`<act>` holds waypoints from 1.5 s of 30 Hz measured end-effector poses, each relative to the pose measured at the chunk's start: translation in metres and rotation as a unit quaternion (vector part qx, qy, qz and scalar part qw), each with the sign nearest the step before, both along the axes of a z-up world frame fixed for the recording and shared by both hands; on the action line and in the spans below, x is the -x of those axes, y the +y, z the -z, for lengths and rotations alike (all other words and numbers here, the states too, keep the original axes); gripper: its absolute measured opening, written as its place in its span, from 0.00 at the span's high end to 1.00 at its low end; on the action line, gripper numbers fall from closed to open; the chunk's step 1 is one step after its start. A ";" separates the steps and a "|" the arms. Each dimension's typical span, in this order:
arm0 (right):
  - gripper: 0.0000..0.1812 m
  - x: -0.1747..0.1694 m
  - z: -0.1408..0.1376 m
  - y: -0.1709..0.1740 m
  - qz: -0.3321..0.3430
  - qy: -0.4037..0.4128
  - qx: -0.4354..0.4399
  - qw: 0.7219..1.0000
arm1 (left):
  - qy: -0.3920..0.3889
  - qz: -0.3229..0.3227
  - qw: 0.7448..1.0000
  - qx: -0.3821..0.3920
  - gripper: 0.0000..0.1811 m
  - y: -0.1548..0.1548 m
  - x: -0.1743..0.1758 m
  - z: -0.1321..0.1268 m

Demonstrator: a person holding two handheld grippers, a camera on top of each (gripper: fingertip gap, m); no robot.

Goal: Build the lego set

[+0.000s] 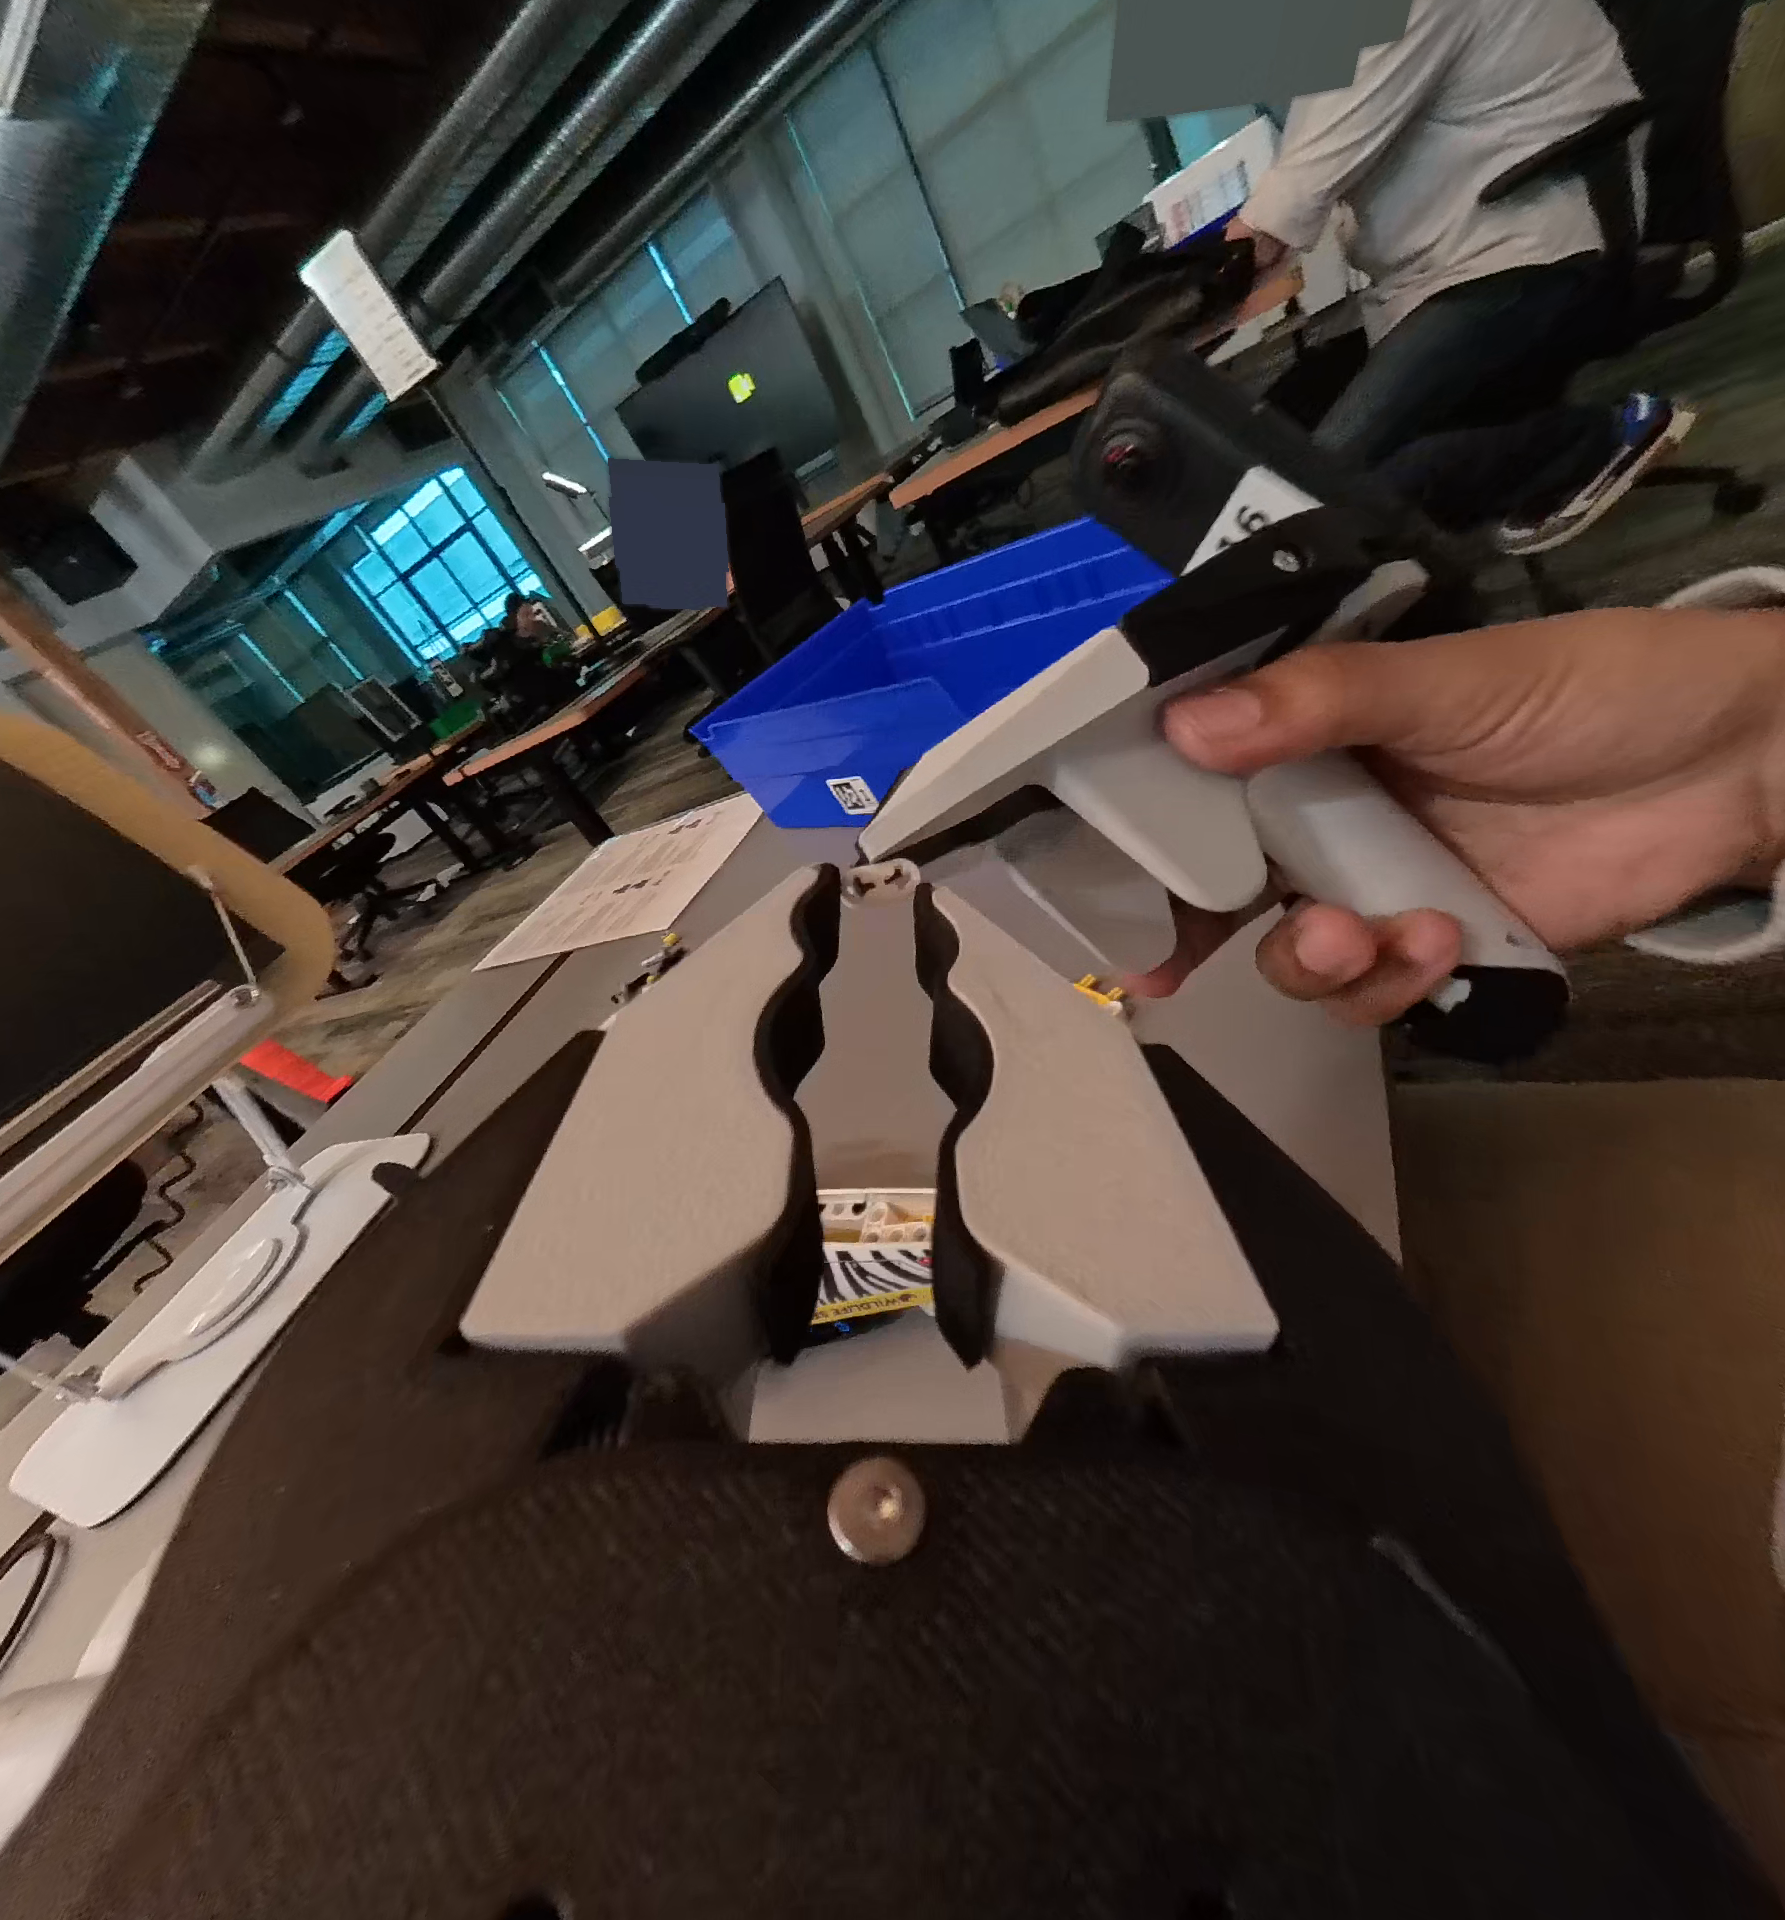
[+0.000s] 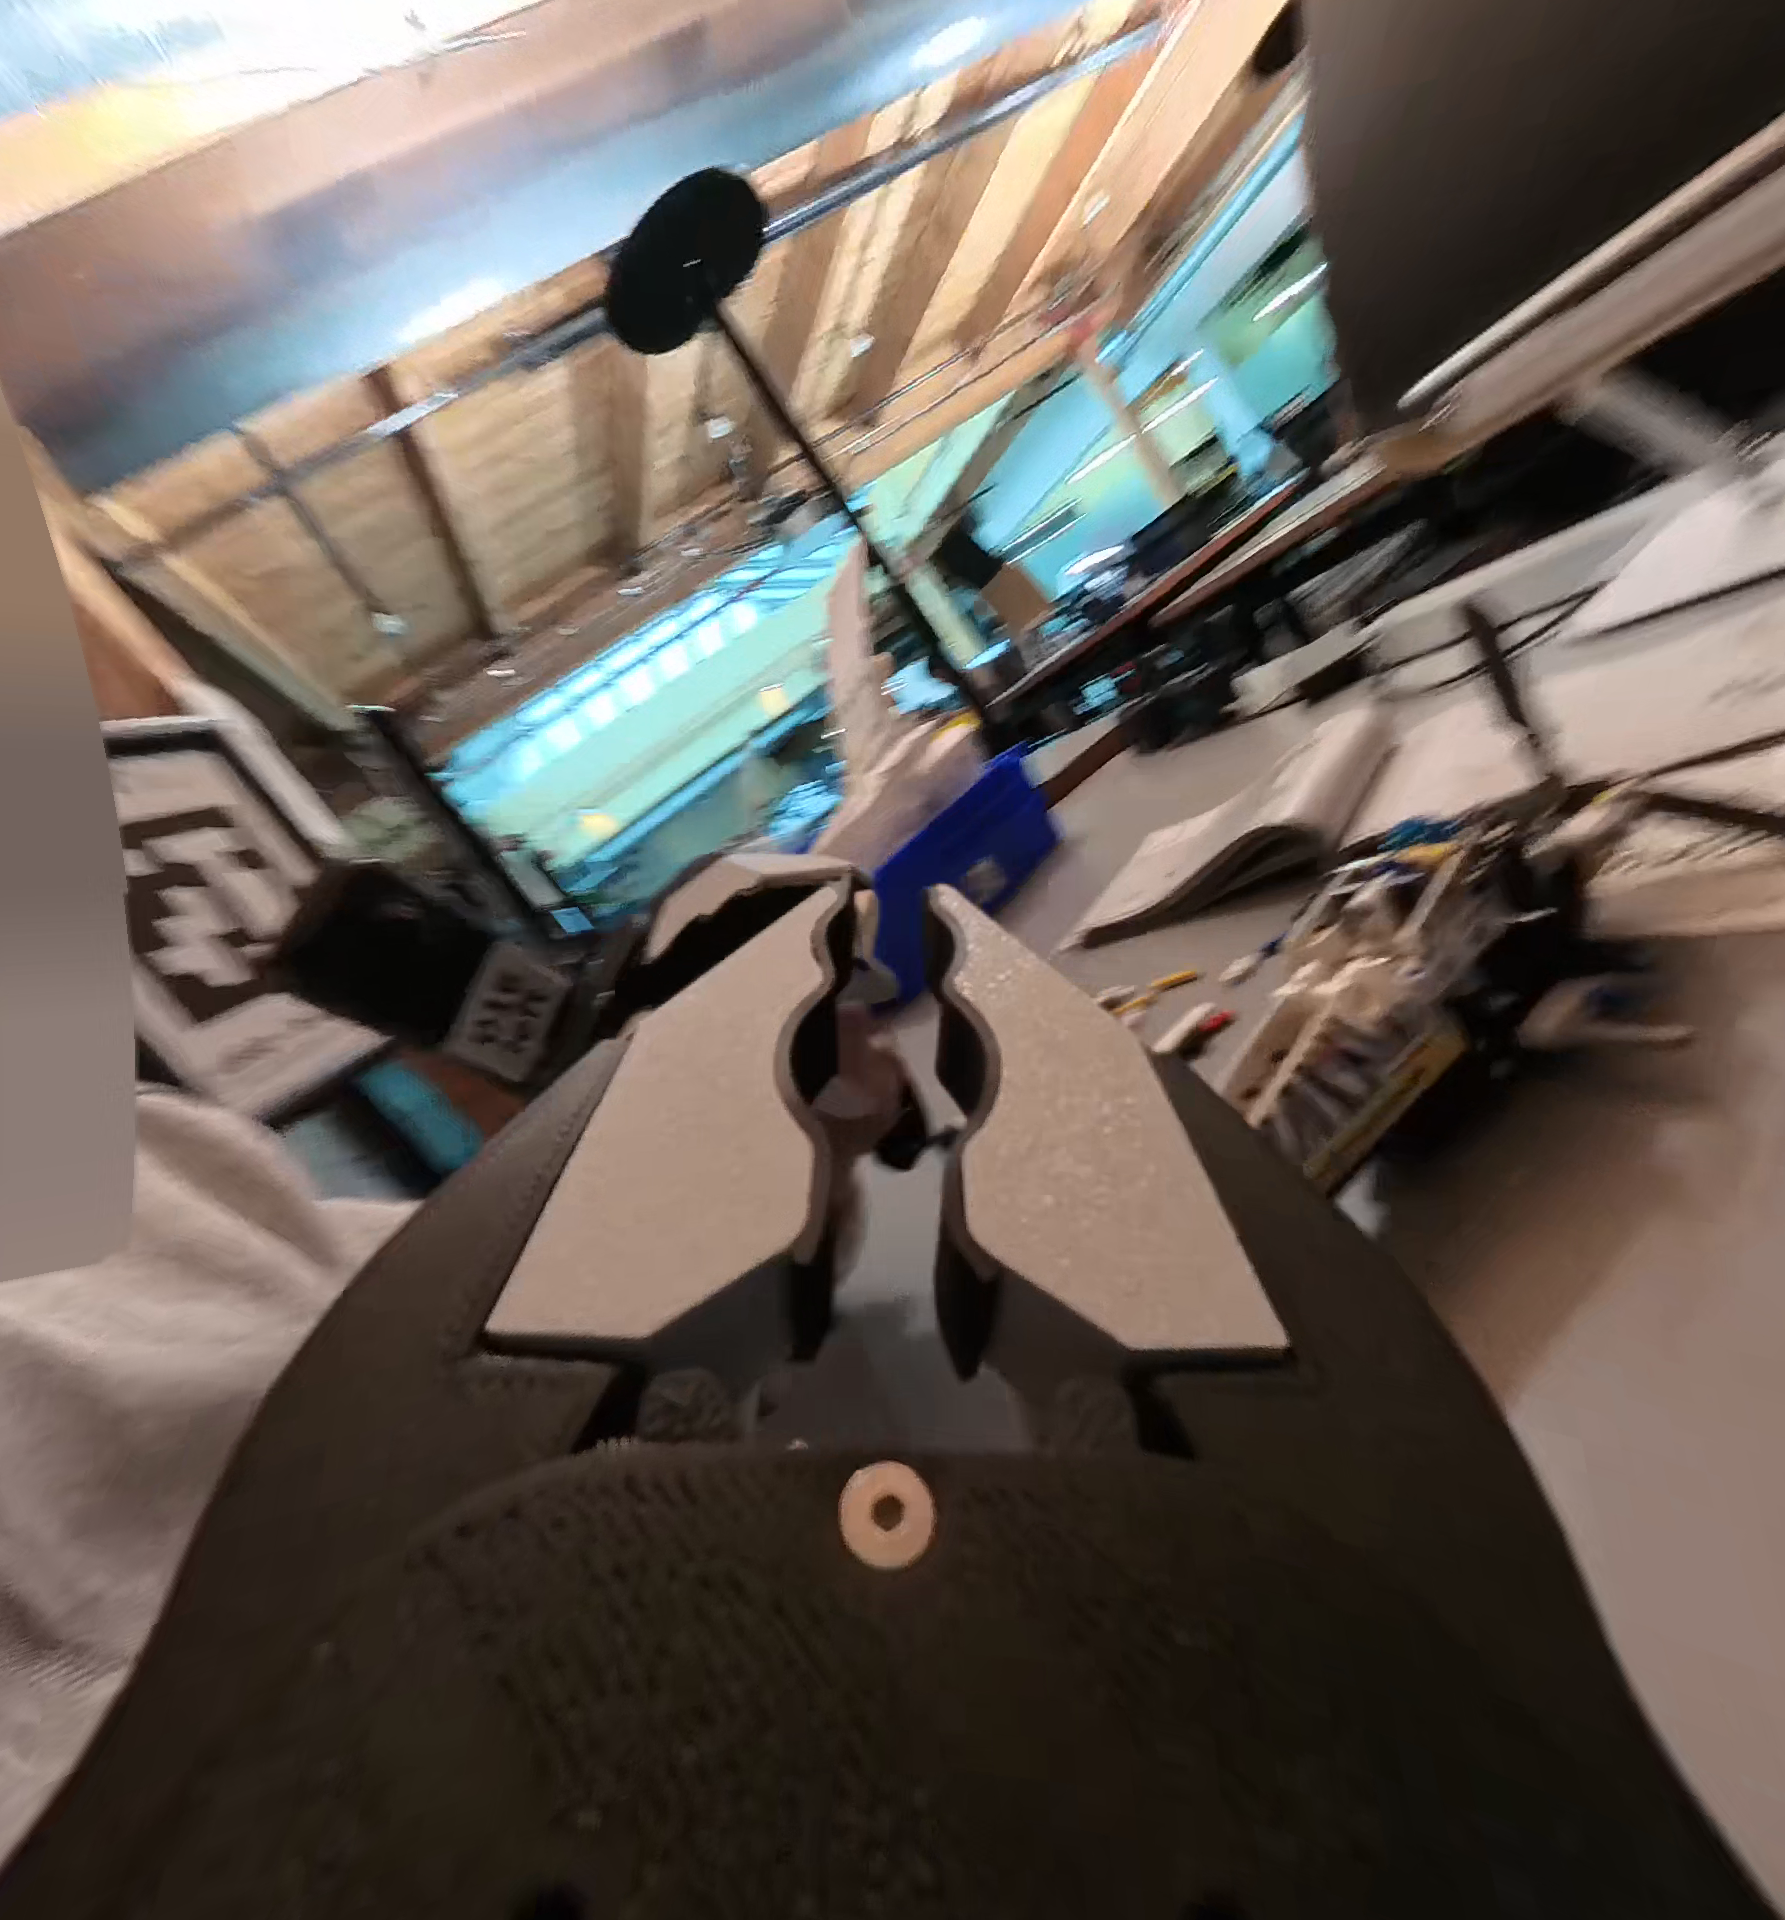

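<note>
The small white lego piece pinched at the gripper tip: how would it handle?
The small white lego piece looks rigid and light. Only the right gripper tip holds it, so it may twist or slip. Probably not fragile.

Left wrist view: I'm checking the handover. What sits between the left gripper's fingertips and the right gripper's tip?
A small light-grey lego piece, right at the left gripper tips, touching the right gripper tip. The left wrist view shows it.

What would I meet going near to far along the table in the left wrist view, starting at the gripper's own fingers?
Left gripper → small white lego piece at its fingertips → right gripper pinching that piece → white instruction sheet → blue bin.
</note>
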State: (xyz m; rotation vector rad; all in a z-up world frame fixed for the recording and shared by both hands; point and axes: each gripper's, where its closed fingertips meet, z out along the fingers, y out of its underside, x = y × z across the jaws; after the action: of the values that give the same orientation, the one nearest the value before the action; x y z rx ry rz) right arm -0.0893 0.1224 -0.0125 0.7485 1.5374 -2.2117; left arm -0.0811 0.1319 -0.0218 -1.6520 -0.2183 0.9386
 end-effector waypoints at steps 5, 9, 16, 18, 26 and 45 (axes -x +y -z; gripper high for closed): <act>0.95 -0.008 0.001 0.002 -0.085 -0.052 0.032 0.995 | -0.008 0.023 1.000 -0.006 0.94 0.004 -0.004 0.001; 0.97 -0.014 0.003 0.000 -0.114 -0.061 0.034 0.991 | -0.005 0.023 1.000 -0.004 0.94 0.004 -0.004 0.001; 0.98 -0.010 0.006 -0.001 -0.105 -0.052 0.026 0.993 | -0.031 0.030 0.999 -0.022 0.93 0.003 -0.001 0.004; 0.98 -0.006 0.007 0.000 -0.076 -0.029 0.010 0.997 | -0.037 0.014 0.999 -0.022 0.93 0.002 0.004 0.007; 0.98 -0.004 0.014 -0.001 -0.025 0.048 -0.081 0.995 | -0.021 0.003 1.000 -0.020 0.92 0.005 0.006 0.011; 0.92 -0.003 0.003 0.009 -0.075 0.011 -0.001 0.997 | -0.069 0.068 0.988 -0.124 0.93 0.002 -0.003 -0.006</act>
State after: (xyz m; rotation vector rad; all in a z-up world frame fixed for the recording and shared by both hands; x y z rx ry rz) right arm -0.0859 0.1318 -0.0151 0.5915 1.5540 -2.1155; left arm -0.0777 0.1336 -0.0162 -1.4824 -0.2998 0.6658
